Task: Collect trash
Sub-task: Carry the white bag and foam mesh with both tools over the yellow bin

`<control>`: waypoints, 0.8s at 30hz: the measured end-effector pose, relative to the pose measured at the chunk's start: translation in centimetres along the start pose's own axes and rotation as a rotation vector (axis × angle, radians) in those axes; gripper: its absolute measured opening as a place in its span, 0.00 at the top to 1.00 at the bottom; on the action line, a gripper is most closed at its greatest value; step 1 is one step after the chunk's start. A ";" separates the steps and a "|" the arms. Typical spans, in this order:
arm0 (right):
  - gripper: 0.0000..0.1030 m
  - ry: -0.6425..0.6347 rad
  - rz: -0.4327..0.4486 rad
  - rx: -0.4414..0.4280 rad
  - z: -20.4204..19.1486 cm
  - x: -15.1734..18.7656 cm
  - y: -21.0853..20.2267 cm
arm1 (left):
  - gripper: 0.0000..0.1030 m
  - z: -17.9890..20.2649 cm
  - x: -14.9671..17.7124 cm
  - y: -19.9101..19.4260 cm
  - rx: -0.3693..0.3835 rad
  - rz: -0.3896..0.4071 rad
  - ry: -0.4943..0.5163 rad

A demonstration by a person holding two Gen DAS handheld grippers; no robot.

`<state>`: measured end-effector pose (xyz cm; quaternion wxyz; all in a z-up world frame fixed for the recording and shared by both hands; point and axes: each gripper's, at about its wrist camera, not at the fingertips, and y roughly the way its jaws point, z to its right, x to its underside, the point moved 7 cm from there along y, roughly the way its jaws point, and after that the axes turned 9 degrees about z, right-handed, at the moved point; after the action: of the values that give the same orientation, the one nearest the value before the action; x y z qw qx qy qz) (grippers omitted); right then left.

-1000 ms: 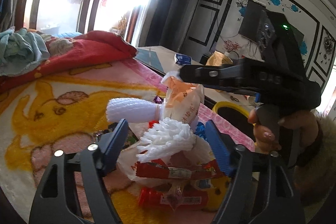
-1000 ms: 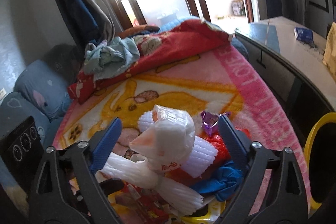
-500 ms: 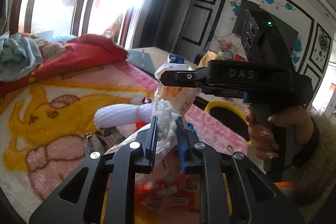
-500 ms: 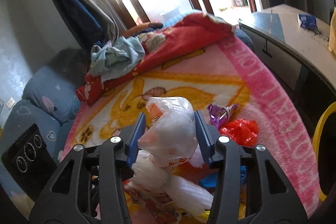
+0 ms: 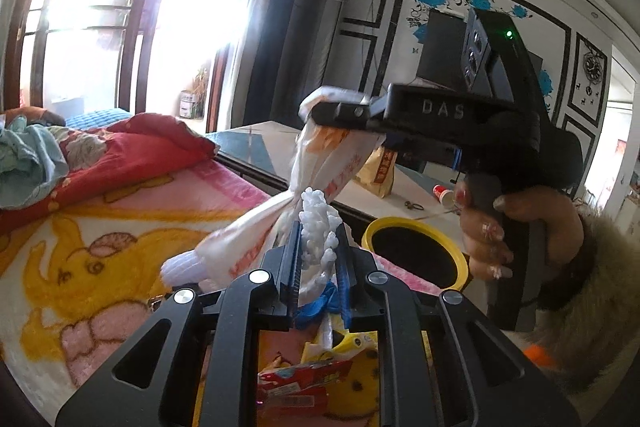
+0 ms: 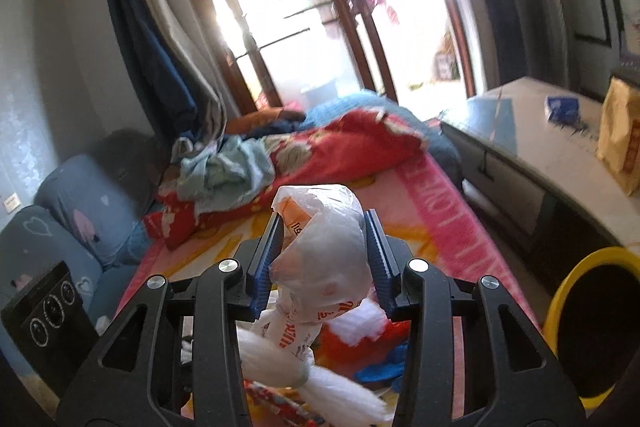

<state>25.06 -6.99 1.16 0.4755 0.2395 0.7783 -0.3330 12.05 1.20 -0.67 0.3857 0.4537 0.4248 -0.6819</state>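
Left gripper [image 5: 318,259] — nearly closed on foam net [image 5: 316,227] | right gripper [image 6: 324,259] — jaws closing on bag [image 6: 320,239], above blanket [image 5: 80,227] | 2 grips: lift together, level, toward bin [image 5: 416,251], clearing its rim.

The claw frame hides most of the wrapper pile [image 5: 304,383].
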 end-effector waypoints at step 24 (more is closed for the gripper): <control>0.67 0.082 0.193 0.325 12.4 -2.6 -9.2 | 0.86 6.0 -1.6 4.6 0.084 -0.008 0.070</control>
<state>27.01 -22.51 2.10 0.4280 0.4003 0.7063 -0.3971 14.95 -5.68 1.12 0.3486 0.4914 0.4108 -0.6843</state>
